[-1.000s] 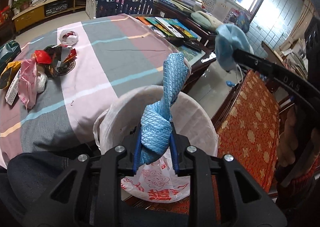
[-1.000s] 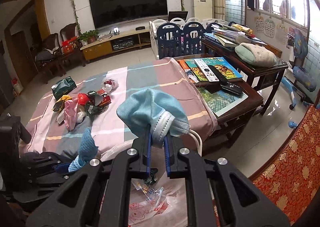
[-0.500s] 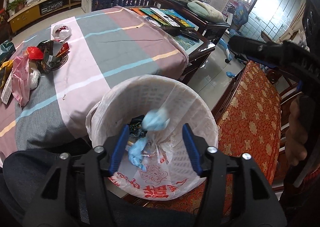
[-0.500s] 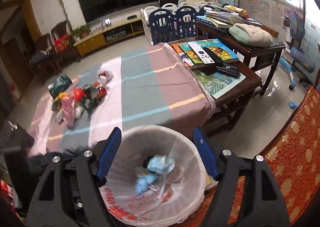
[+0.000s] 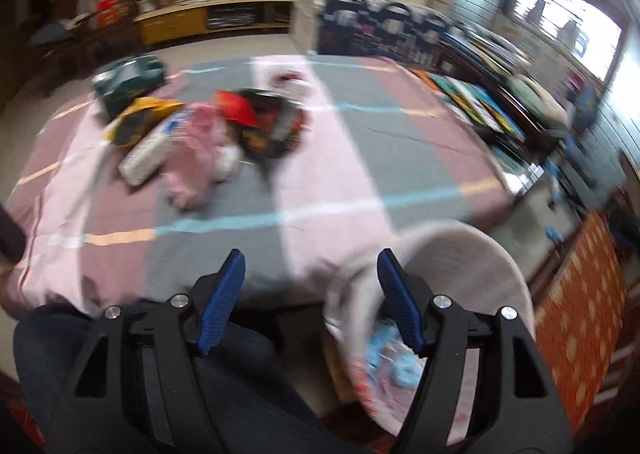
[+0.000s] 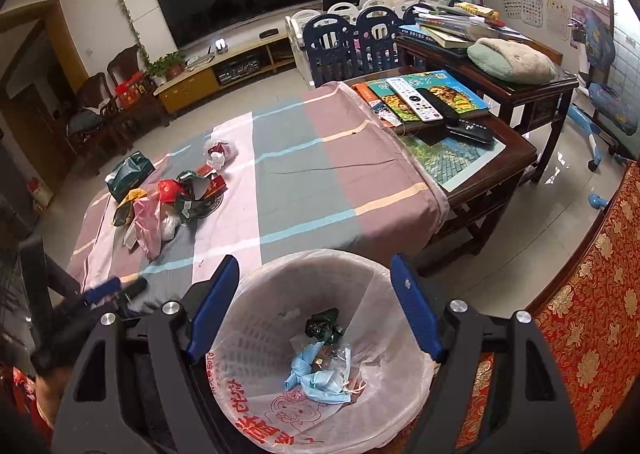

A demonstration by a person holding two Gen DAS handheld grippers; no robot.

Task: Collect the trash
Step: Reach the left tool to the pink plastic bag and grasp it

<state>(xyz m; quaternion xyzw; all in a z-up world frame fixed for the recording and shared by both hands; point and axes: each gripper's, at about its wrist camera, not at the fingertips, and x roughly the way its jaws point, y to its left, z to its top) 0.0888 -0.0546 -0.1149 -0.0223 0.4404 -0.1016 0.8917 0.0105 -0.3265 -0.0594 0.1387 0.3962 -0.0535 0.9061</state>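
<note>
Now both tongs, left tongs [image 5: 310, 296] and right tongs [image 6: 316, 304], are being seen wide and empty after just opening, the blue cloth [image 6: 298, 368] and face mask [image 6: 326, 384] are lying in the lined bin [image 6: 256, 294] below the right tongs, and the left pair is being faced toward the remaining litter pile [image 5: 208, 133] ahead on the tabletop [image 5: 328, 173].

A striped cloth [image 6: 304, 173] in pink, grey and mauve covers the counter [image 6: 492, 189]. A heap of wrappers [image 6: 168, 201] lies on its left part. Books [image 6: 432, 93] and remotes [image 6: 416, 99] lie on the bare right end.

Motion blur smears the left wrist view, leaving the trash pile [image 5: 208, 133] and bin [image 5: 460, 254] indistinct.
</note>
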